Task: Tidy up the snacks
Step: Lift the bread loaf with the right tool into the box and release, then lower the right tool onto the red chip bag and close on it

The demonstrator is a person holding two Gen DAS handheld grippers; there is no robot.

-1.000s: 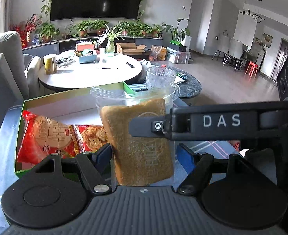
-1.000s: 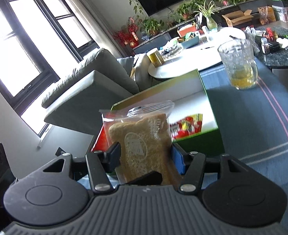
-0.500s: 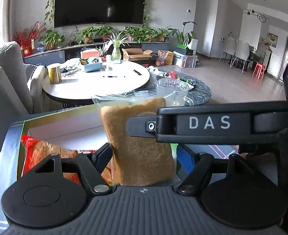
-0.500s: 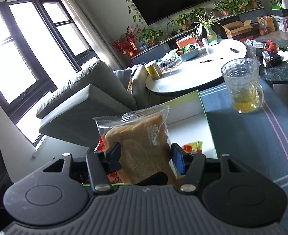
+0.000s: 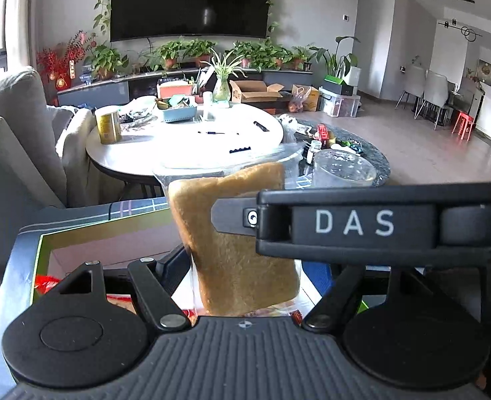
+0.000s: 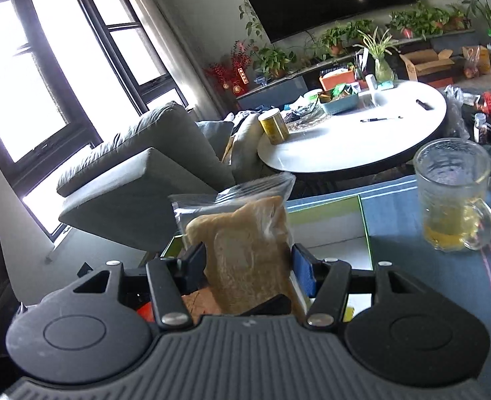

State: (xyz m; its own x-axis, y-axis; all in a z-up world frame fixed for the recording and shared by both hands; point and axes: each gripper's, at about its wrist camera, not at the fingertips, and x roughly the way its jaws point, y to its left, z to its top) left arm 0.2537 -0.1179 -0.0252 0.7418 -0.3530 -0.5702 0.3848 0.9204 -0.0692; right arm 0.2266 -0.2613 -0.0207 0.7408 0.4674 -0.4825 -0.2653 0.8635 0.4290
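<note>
Above the green-edged box (image 6: pixel 364 223) at the table's near corner, a slice of brown bread sealed in a clear bag (image 5: pixel 235 246) stands upright, caught between both tools at once. From the left wrist view, the left gripper (image 5: pixel 245 273) has its blue-padded jaws about half apart, one at either side of the bag's lower part; the bag fills most of the gap, but whether the pads actually press on it I cannot tell. The right gripper (image 6: pixel 249 263) has its jaws drawn in narrow and pinching the bag's sides, so the slice is held clear of the box. That tool's black finger, lettered DAS, crosses in front of the bread in the left view. Down inside the box, red snack packets (image 5: pixel 47 283) lie on the floor. A glass mug (image 6: pixel 453 196) with some yellow drink stands on the blue striped cloth (image 6: pixel 445 286) just right of the box.
</note>
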